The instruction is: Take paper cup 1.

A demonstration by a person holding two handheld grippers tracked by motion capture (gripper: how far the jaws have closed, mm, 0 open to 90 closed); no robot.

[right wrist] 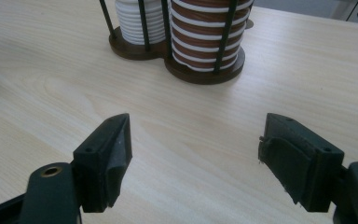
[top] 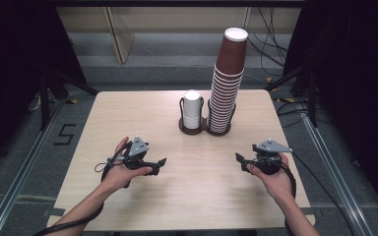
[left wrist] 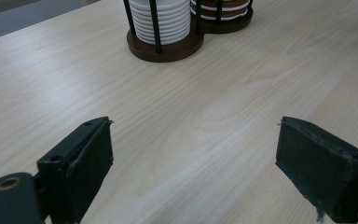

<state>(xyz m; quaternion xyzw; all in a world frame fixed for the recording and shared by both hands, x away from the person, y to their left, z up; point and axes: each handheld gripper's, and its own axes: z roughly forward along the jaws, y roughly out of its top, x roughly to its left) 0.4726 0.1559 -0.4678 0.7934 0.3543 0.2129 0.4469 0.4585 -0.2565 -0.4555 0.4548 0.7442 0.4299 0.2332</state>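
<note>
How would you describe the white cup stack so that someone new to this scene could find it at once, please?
Start at the light wooden table and look to the middle of its far edge, where a dark double holder stands. The white cup stack sits in its left ring. It is short and all white, while the brown cup stack beside it towers far higher.

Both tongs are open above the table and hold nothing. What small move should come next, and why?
Probably bring the right tongs forward toward the tall brown cup stack. It stands in the holder straight ahead of their open jaws, while the left tongs face the short white cup stack.
</note>
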